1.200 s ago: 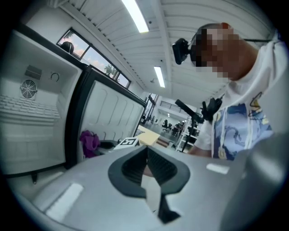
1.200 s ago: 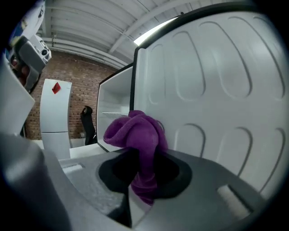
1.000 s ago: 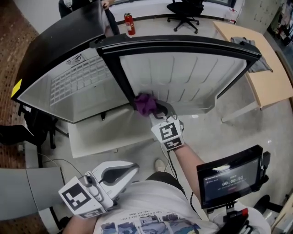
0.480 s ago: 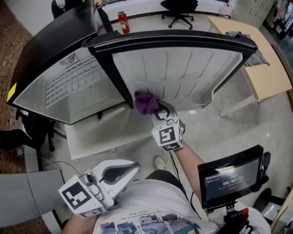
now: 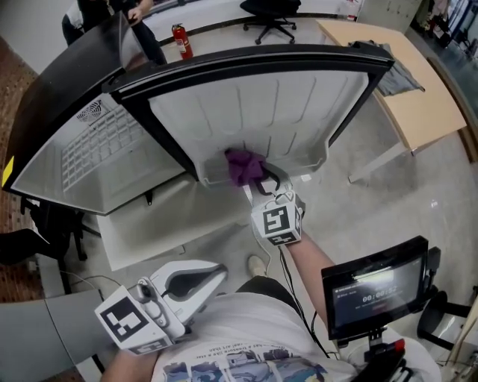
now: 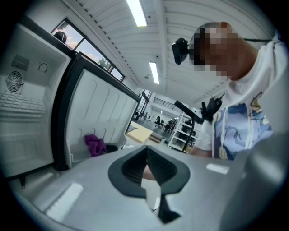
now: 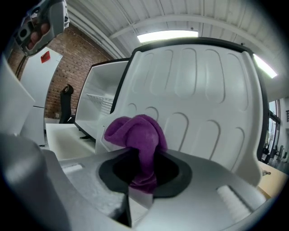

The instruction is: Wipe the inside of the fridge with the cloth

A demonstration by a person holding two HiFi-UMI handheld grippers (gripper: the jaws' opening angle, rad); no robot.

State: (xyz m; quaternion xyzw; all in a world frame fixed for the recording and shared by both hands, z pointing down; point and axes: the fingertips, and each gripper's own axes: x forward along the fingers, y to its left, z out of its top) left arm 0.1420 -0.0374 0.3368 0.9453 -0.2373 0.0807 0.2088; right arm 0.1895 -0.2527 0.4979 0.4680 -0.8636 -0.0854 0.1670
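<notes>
Change since a second ago: my right gripper (image 5: 260,181) has carried the purple cloth (image 5: 243,166) a short way along the bottom ledge of the fridge door (image 5: 261,104), away from the door's black edge. Item 1, right gripper: jaws closed on the cloth, one fold pinched between the pads. The rest is bunched out in front and pressed against the door's white ribbed inner lining, just above the ledge. Item 2, left gripper (image 5: 213,276): held low near my shirt, well apart from the fridge, pads drawn together at the tips with nothing between them. Item 3, fridge (image 5: 97,157): open, black outer casing, white interior with a wire shelf and a round vent. The door stands wide to the right of the compartment. Item 4, surroundings: a red fire extinguisher (image 5: 180,41) on the floor behind the fridge and a black office chair (image 5: 267,13) beyond it. A wooden surface (image 5: 426,112) to the right bears a grey garment (image 5: 396,71), and a small lit screen (image 5: 373,295) sits near my right elbow.
</notes>
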